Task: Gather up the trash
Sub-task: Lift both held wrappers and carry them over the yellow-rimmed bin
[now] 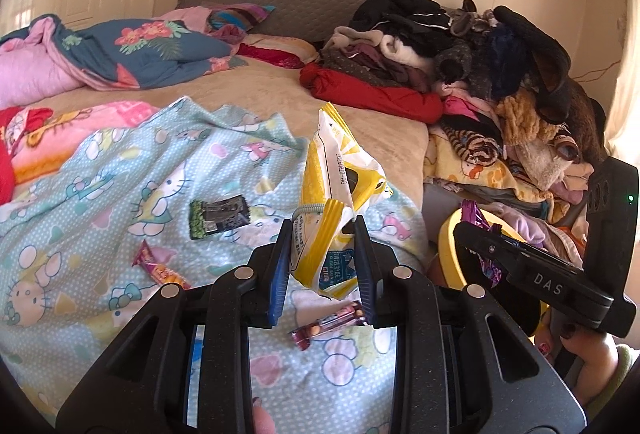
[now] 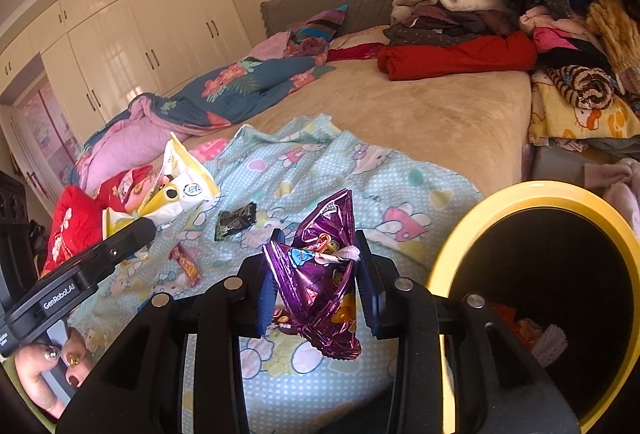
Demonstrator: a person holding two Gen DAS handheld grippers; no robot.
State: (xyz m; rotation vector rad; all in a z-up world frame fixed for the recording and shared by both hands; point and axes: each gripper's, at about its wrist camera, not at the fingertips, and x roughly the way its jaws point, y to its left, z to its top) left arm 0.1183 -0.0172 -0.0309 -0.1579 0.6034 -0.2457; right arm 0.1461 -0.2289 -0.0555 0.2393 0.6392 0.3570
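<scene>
Right gripper (image 2: 316,288) was clamped on a purple snack bag (image 2: 320,274), yellow-rimmed bin (image 2: 452,254) just to its right. Left gripper (image 1: 322,258) pinched a yellow wrapper (image 1: 336,193). Mid-collection, I'd say; next both needed dropping in, small wrappers (image 1: 164,268) lay below.

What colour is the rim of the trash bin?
Yellow. The bin has a yellow rim around a dark inside, clearest in the right wrist view.
</scene>
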